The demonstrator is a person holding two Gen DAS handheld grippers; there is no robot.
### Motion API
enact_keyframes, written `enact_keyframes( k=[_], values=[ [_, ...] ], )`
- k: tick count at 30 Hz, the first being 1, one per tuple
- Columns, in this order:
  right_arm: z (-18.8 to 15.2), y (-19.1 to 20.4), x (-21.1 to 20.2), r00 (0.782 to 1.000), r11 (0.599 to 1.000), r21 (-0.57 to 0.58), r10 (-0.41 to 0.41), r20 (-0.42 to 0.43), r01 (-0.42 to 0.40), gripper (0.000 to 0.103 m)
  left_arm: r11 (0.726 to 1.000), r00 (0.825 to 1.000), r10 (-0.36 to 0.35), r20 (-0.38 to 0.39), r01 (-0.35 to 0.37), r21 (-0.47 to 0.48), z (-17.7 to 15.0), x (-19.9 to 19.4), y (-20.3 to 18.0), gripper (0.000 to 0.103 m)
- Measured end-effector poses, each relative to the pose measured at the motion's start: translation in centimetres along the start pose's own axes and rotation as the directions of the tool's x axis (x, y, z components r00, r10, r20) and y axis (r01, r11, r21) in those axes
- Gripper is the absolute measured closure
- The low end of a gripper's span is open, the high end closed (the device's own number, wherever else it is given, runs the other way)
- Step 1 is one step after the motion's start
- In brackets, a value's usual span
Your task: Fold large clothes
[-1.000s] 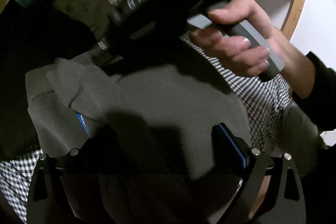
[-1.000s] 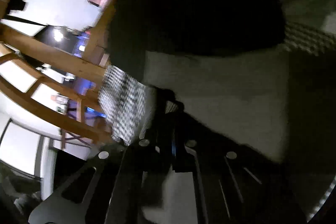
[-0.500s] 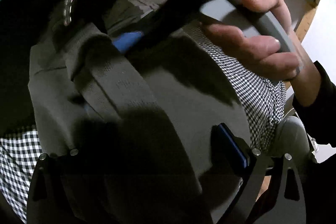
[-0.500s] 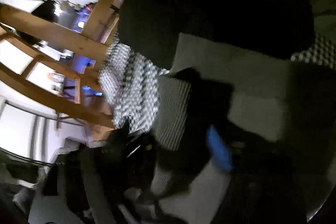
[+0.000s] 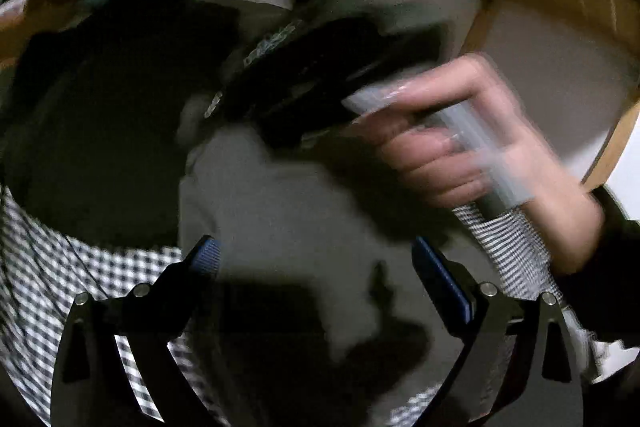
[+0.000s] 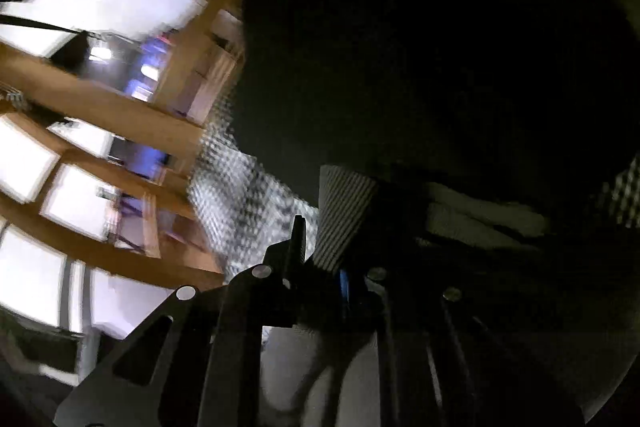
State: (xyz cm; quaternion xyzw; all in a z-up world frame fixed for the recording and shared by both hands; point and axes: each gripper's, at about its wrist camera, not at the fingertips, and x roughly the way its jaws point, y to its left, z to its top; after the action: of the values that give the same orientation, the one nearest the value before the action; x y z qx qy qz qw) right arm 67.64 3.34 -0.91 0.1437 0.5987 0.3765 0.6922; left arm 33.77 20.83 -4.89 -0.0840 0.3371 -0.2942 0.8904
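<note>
1. Pale walls and wooden beams (image 6: 100, 107) are framing the room; a black-and-white checked cloth (image 5: 60, 279) is covering the surface.
2. I'm seeing the grey knit garment (image 5: 280, 211) lying on it, beside dark clothes (image 5: 104, 131).
3. My left gripper (image 5: 316, 259) is hovering wide apart.
4. My right gripper (image 6: 320, 259) is closing on the garment's ribbed cuff (image 6: 344, 211).

Home interior: timber beams (image 6: 100, 107), checked cloth (image 5: 36, 267).

My left cam looks down, close over the grey garment (image 5: 280, 211) on checked cloth (image 5: 36, 267). Right cam, tilted, sits nearer the same fabric (image 6: 348, 211), w/ wooden beams (image 6: 120, 111) at left. Both share garment + cloth.
</note>
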Motion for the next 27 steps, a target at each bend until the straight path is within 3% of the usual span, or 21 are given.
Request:
enact_keyframes(
  k=[3,5,6,7,9,11,13,14,15,18,20,21,22,24,25,26,27],
  values=[
    [-0.4,-0.6,3.2,0.993,0.997,-0.004,-0.075,-0.096,0.075,0.085,0.999,0.998,-0.047,-0.048,0.047,-0.001,-1.1,1.4,-0.6,0.008],
    [-0.6,0.0,2.2,0.995,0.999,-0.026,-0.034,-0.089,0.032,0.058,0.999,0.993,-0.048,-0.106,0.047,-0.013,-1.3,3.0,0.2,0.007],
    [-1.1,0.6,0.4,0.999,0.998,-0.062,0.006,-0.047,-0.009,0.026,0.999,0.987,-0.010,-0.159,0.004,-0.037,-1.9,4.7,0.9,0.007],
    [-1.7,1.7,-2.7,0.999,0.991,-0.132,0.036,0.036,-0.031,0.008,0.999,0.984,-0.002,-0.179,-0.007,-0.053,-2.3,5.5,1.0,0.007],
    [-2.9,2.6,-8.1,0.984,0.980,-0.199,0.040,0.173,-0.005,0.004,0.997,0.985,-0.011,-0.172,-0.001,-0.072,-3.0,6.2,1.5,0.007],
    [-5.3,1.9,-13.3,0.946,0.967,-0.187,-0.111,0.305,0.174,0.004,0.997,0.988,0.015,-0.154,-0.026,-0.066,-3.3,5.8,1.6,0.007],
    [-8.1,0.3,-15.8,0.872,0.912,-0.139,-0.312,0.376,0.386,0.004,0.994,0.993,0.018,-0.118,-0.031,-0.102,-3.7,4.0,2.7,0.007],
    [-10.1,-0.9,-16.2,0.822,0.866,-0.116,-0.409,0.396,0.487,0.004,0.989,0.996,0.042,-0.080,-0.053,-0.139,-3.4,2.6,2.9,0.007],
    [-11.9,-2.1,-15.9,0.799,0.835,-0.114,-0.463,0.384,0.539,0.004,0.984,0.996,0.069,-0.050,-0.076,-0.164,-2.9,0.8,3.8,0.007],
    [-15.2,-5.3,-12.9,0.806,0.816,-0.123,-0.514,0.293,0.565,0.004,0.968,0.987,0.115,0.109,-0.087,-0.233,-0.4,-3.8,3.4,0.007],
    [-15.8,-7.3,-10.3,0.774,0.778,-0.106,-0.581,0.251,0.619,0.004,0.979,0.986,0.111,0.124,-0.088,-0.183,1.5,-3.3,1.7,0.007],
    [-15.9,-8.0,-9.2,0.776,0.783,-0.091,-0.580,0.249,0.615,0.004,0.982,0.988,0.128,0.085,-0.114,-0.153,2.1,-1.7,1.1,0.007],
    [-16.1,-8.8,-9.0,0.796,0.814,-0.058,-0.548,0.257,0.579,0.004,0.979,0.985,0.165,0.048,-0.158,-0.132,2.4,0.0,0.7,0.007],
    [-15.9,-10.4,-9.2,0.849,0.882,0.029,-0.462,0.256,0.471,0.004,0.948,0.949,0.307,-0.075,-0.312,-0.067,2.3,4.9,1.5,0.007],
    [-16.1,-11.4,-9.5,0.863,0.898,0.050,-0.435,0.256,0.437,0.004,0.924,0.921,0.368,-0.130,-0.378,-0.061,1.9,6.7,2.8,0.007],
    [-16.2,-11.8,-9.5,0.870,0.906,0.057,-0.420,0.257,0.420,0.004,0.910,0.912,0.371,-0.175,-0.394,-0.127,1.0,7.8,5.3,0.005],
    [-16.4,-12.3,-9.5,0.879,0.914,0.067,-0.402,0.254,0.399,0.004,0.915,0.933,0.310,-0.182,-0.345,-0.210,0.1,8.1,7.2,0.005]
  ],
)
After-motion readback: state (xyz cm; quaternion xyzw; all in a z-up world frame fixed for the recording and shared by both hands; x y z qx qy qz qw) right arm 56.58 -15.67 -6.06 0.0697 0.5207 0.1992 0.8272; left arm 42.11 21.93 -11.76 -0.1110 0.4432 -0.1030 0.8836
